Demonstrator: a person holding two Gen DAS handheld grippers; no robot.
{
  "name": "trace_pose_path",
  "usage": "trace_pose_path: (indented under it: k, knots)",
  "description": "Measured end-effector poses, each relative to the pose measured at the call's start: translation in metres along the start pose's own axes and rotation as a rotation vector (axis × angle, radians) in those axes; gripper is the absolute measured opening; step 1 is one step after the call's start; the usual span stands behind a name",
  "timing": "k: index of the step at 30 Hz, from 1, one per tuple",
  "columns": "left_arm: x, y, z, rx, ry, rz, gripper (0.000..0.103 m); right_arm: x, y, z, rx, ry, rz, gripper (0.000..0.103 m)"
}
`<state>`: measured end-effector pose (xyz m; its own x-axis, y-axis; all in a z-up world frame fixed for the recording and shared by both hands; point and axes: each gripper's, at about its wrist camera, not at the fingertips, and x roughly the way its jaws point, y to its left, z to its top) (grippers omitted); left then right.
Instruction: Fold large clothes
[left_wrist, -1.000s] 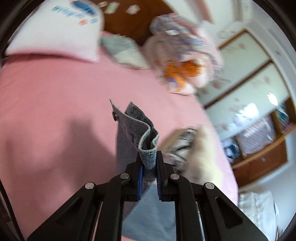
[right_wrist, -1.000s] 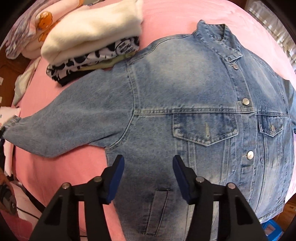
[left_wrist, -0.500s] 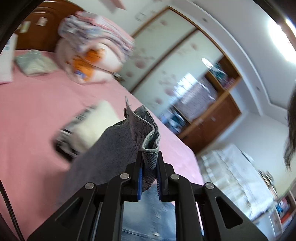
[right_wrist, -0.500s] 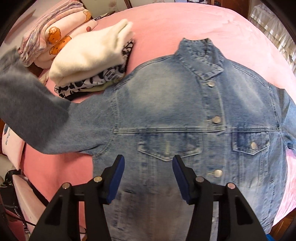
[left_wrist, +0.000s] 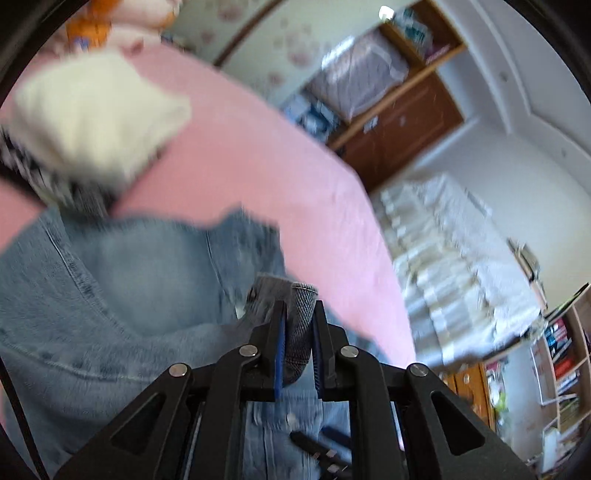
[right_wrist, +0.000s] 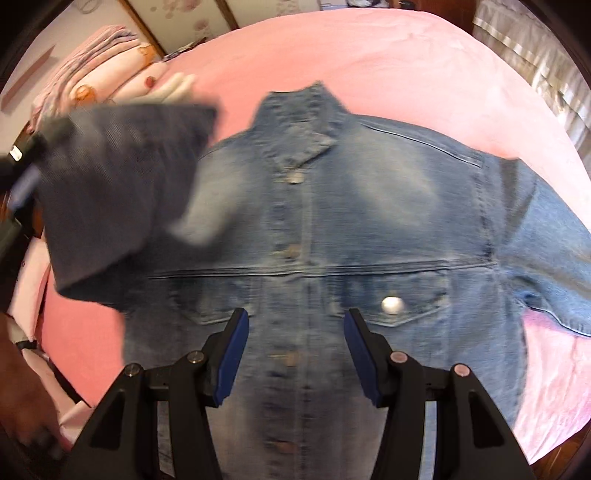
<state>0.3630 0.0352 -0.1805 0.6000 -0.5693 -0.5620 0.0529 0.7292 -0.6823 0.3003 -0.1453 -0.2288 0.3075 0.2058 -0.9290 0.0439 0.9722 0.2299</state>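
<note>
My left gripper (left_wrist: 298, 325) pinches the sleeve cuff (left_wrist: 301, 295) above the denim jacket (right_wrist: 332, 229), which lies buttons-up on the pink bed (right_wrist: 406, 62), collar far, while my right gripper (right_wrist: 295, 354) hovers wide over its placket.

Blue denim jacket (right_wrist: 332, 229) flat on bed, front up, buttoned; one sleeve (right_wrist: 118, 192) lifted over chest.
</note>
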Motion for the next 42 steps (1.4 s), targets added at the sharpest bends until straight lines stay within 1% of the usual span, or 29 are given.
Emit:
trace_pose_path:
  k: [2, 3, 4, 5, 6, 7, 9, 10, 12, 13, 15, 16, 17, 18, 19, 21, 22, 25, 27, 28, 29, 30, 33, 37, 40, 42]
  knots:
    - [0.024, 0.005, -0.012, -0.007, 0.105, 0.014, 0.013, 0.003, -0.019, 0.001, 0.025, 0.006, -0.016, 0.054]
    - [0.039, 0.004, -0.018, -0.010, 0.176, 0.021, 0.022, 0.004, -0.026, 0.001, 0.036, 0.010, -0.022, 0.054]
    - [0.046, 0.003, -0.025, -0.016, 0.217, 0.045, 0.035, 0.005, -0.033, 0.000, 0.049, 0.014, -0.026, 0.054]
    - [0.051, 0.006, -0.027, -0.019, 0.241, 0.070, 0.042, 0.006, -0.040, 0.000, 0.062, 0.020, -0.027, 0.054]
    - [0.053, 0.007, -0.028, -0.016, 0.248, 0.104, 0.056, 0.008, -0.045, 0.000, 0.074, 0.028, -0.027, 0.054]
    - [0.052, 0.010, -0.028, -0.010, 0.245, 0.120, 0.065, 0.011, -0.051, -0.001, 0.090, 0.042, -0.024, 0.054]
    - [0.044, 0.008, -0.030, 0.030, 0.234, 0.161, 0.070, 0.015, -0.060, -0.003, 0.115, 0.061, -0.007, 0.054]
    - [0.037, 0.007, -0.028, 0.060, 0.238, 0.193, 0.078, 0.018, -0.063, -0.004, 0.135, 0.077, 0.013, 0.054]
    - [0.021, 0.016, -0.027, 0.115, 0.246, 0.280, 0.086, 0.026, -0.067, -0.006, 0.164, 0.110, 0.060, 0.054]
    - [0.013, 0.028, -0.015, 0.130, 0.248, 0.319, 0.086, 0.030, -0.068, -0.007, 0.189, 0.131, 0.095, 0.054]
    - [-0.006, 0.041, -0.012, 0.147, 0.268, 0.385, 0.086, 0.039, -0.070, -0.011, 0.244, 0.173, 0.164, 0.054]
    - [-0.015, 0.050, -0.011, 0.147, 0.274, 0.405, 0.086, 0.042, -0.070, -0.014, 0.268, 0.190, 0.190, 0.054]
    - [-0.025, 0.060, -0.011, 0.146, 0.282, 0.442, 0.086, 0.046, -0.069, -0.017, 0.296, 0.212, 0.216, 0.054]
    - [-0.035, 0.070, -0.011, 0.141, 0.290, 0.481, 0.086, 0.050, -0.068, -0.021, 0.315, 0.232, 0.234, 0.054]
    - [-0.041, 0.079, -0.011, 0.138, 0.295, 0.503, 0.086, 0.055, -0.065, -0.026, 0.329, 0.261, 0.248, 0.054]
    - [-0.060, 0.103, -0.015, 0.127, 0.315, 0.580, 0.086, 0.063, -0.060, -0.032, 0.335, 0.301, 0.253, 0.054]
    - [-0.066, 0.114, -0.017, 0.121, 0.325, 0.606, 0.086, 0.068, -0.055, -0.037, 0.333, 0.331, 0.262, 0.054]
    - [-0.081, 0.145, -0.022, 0.102, 0.353, 0.663, 0.086, 0.081, -0.044, -0.048, 0.336, 0.398, 0.288, 0.054]
    - [-0.086, 0.159, -0.024, 0.092, 0.358, 0.694, 0.086, 0.090, -0.037, -0.056, 0.347, 0.438, 0.275, 0.054]
    - [-0.088, 0.169, -0.024, 0.091, 0.360, 0.722, 0.086, 0.093, -0.033, -0.058, 0.349, 0.449, 0.261, 0.054]
    - [-0.089, 0.175, -0.025, 0.095, 0.365, 0.732, 0.086, 0.097, -0.030, -0.060, 0.351, 0.449, 0.246, 0.055]
    - [-0.091, 0.183, -0.025, 0.097, 0.369, 0.740, 0.086, 0.100, -0.027, -0.060, 0.351, 0.445, 0.229, 0.057]
    - [-0.087, 0.201, -0.027, 0.104, 0.381, 0.742, 0.086, 0.105, -0.017, -0.057, 0.348, 0.440, 0.188, 0.059]
    - [-0.079, 0.211, -0.032, 0.147, 0.415, 0.778, 0.086, 0.099, 0.000, -0.050, 0.334, 0.402, 0.183, 0.059]
    - [-0.080, 0.220, -0.035, 0.161, 0.433, 0.767, 0.086, 0.094, 0.011, -0.047, 0.297, 0.389, 0.156, 0.059]
    - [-0.078, 0.225, -0.038, 0.167, 0.454, 0.752, 0.086, 0.095, 0.016, -0.047, 0.296, 0.384, 0.158, 0.059]
